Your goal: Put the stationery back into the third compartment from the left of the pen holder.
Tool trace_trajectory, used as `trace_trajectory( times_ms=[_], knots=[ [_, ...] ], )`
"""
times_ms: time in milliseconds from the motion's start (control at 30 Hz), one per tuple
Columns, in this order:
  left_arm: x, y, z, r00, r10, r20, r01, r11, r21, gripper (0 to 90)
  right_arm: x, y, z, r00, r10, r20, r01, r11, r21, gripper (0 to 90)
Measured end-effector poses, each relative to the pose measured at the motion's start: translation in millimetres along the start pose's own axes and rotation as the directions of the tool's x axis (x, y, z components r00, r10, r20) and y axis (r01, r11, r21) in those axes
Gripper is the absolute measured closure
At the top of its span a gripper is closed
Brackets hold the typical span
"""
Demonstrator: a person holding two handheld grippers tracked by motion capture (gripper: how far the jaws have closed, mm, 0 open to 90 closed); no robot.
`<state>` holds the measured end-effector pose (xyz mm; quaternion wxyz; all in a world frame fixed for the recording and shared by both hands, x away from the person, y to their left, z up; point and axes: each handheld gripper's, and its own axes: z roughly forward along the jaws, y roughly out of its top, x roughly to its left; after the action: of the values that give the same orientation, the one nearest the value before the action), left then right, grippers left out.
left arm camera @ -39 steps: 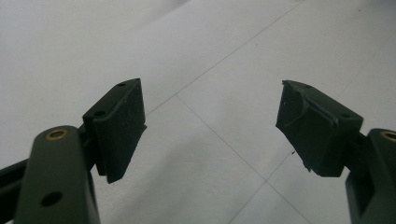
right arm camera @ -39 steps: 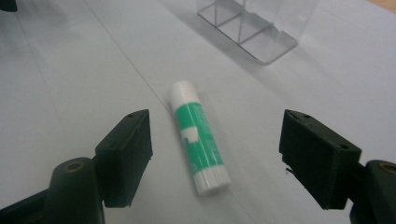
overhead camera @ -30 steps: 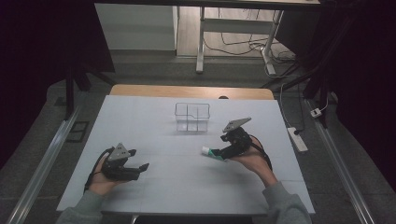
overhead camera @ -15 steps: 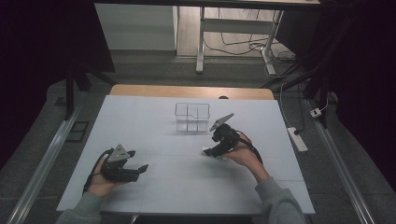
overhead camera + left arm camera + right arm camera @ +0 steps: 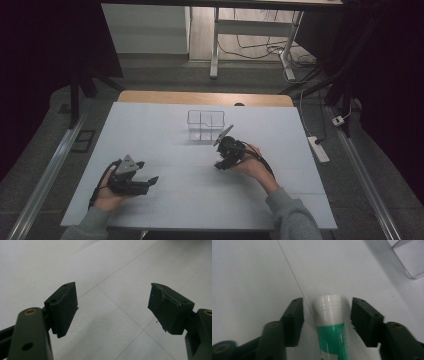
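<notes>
A green tube with a white cap [image 5: 329,322] lies flat on the white table [image 5: 150,125]. My right gripper [image 5: 327,302] is open and straddles the tube's cap end, one jaw on each side with a small gap to each. In the high view the right gripper [image 5: 220,164] points down at the table just in front of a clear divided box [image 5: 205,125], and it hides the tube. My left gripper [image 5: 147,171] rests near the front left, open, with bare table between its pads [image 5: 63,307].
A corner of the clear box [image 5: 409,262] lies close beyond the right gripper. A power strip [image 5: 318,148] lies on the floor to the right of the table. Metal rails run along both sides.
My right gripper has moved left and toward the table's middle, tipping down over the tube so its jaws now flank the cap. The left gripper has not moved.
</notes>
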<state>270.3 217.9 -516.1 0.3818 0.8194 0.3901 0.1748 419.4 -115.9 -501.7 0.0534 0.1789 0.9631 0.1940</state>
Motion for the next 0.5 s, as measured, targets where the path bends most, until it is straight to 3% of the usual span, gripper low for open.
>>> trace_trajectory(
  times_ms=[300,500],
  knots=[
    [-0.7,-0.3,1.0,1.0,0.008,-0.003,-0.008,0.9999,0.008,23.5,0.6,-0.1,0.0,0.9996,-0.027,0.006,0.027,0.999,0.025,64.5],
    [0.5,-1.0,-0.1,1.0,0.004,-0.005,-0.004,1.0,0.005,23.5,0.7,-0.7,-10.1,0.9995,-0.016,0.025,0.017,0.999,-0.03,64.8]
  ],
)
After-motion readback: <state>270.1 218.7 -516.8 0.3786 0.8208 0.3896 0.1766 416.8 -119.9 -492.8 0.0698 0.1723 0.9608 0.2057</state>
